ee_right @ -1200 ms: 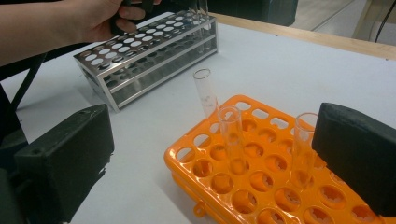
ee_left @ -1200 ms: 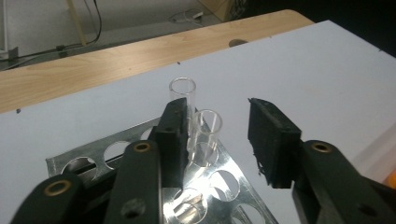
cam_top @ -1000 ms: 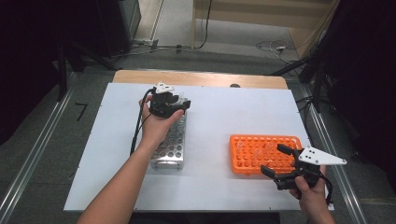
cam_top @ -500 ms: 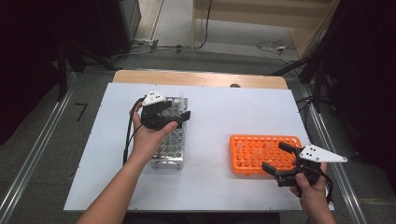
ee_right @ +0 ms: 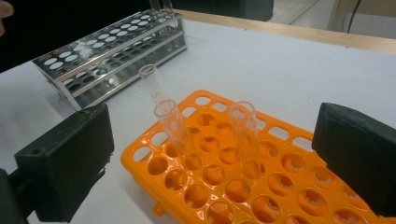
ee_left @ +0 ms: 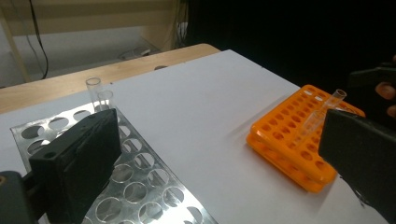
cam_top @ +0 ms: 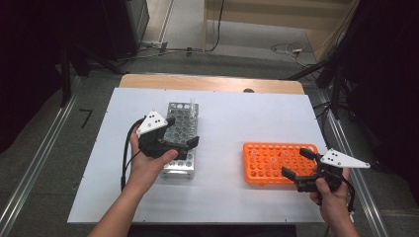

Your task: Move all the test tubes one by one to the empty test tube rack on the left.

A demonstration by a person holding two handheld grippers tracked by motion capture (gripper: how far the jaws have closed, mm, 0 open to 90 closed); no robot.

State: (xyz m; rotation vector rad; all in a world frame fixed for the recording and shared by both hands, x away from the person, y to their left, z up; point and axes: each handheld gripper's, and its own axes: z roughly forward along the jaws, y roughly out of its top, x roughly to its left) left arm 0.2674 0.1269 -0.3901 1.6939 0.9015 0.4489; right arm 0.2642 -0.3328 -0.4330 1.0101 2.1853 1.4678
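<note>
white board [cam_top: 222,128] covers the table under us, and on it we see two racks well apart. nearer our left side stands the metal test tube rack [cam_top: 181,138], with two clear tubes [ee_left: 99,95] upright in holes at its far end. nearer our right side lies the orange test tube rack [cam_top: 276,163], where three clear tubes [ee_right: 175,133] lean in its holes. our left gripper [cam_top: 182,133] hovers over the near part of the metal rack; its jaws have just been opening and stand spread wide with nothing between them. our right gripper [cam_top: 298,164] sits at the near right edge of the orange rack, jaws spread too, gripping nothing.
</note>
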